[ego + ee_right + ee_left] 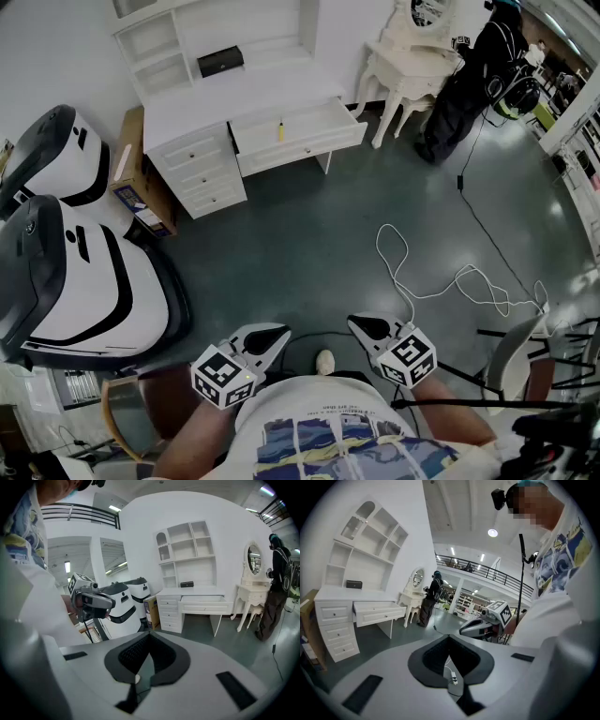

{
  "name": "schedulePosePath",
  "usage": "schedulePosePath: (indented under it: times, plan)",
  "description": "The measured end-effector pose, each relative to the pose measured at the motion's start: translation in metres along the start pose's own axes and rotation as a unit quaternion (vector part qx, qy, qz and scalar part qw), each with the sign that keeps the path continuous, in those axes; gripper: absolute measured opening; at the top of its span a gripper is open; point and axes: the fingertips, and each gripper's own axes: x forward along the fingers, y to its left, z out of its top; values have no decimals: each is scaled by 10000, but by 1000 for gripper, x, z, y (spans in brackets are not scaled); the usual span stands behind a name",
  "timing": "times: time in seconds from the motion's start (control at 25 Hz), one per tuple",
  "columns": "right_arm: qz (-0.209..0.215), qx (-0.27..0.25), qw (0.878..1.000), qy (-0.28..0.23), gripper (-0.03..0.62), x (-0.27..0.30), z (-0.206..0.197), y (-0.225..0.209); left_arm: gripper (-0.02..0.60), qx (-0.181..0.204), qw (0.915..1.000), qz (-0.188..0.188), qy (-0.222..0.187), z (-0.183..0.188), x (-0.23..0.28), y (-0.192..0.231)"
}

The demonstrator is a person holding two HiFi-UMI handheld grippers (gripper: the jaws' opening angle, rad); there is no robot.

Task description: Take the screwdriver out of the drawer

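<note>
A small yellow screwdriver (279,130) lies in the open drawer (302,123) of a white desk (234,98) far across the floor. The drawer (377,611) also shows pulled out in the left gripper view, and the drawer (206,603) in the right gripper view, but its contents are hidden there. My left gripper (278,333) and right gripper (361,323) are held close to the torso, far from the desk. Both are shut with nothing between the jaws. The left gripper (449,639) and right gripper (150,637) point out over the grey floor.
Two large white-and-black machines (75,272) stand at the left, with a cardboard box (127,159) beside the desk. A white cable (441,281) loops over the floor. A person in black (473,75) stands by a white dressing table (412,56). A chair (122,412) is at my left.
</note>
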Motion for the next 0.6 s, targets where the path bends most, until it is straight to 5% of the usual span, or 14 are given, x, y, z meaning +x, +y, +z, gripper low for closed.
schedulePosePath:
  times: [0.6]
  plan:
    - [213,219,9992,-271,25,-49,-18,-59,14,436,9979,82,479,2,80,-52]
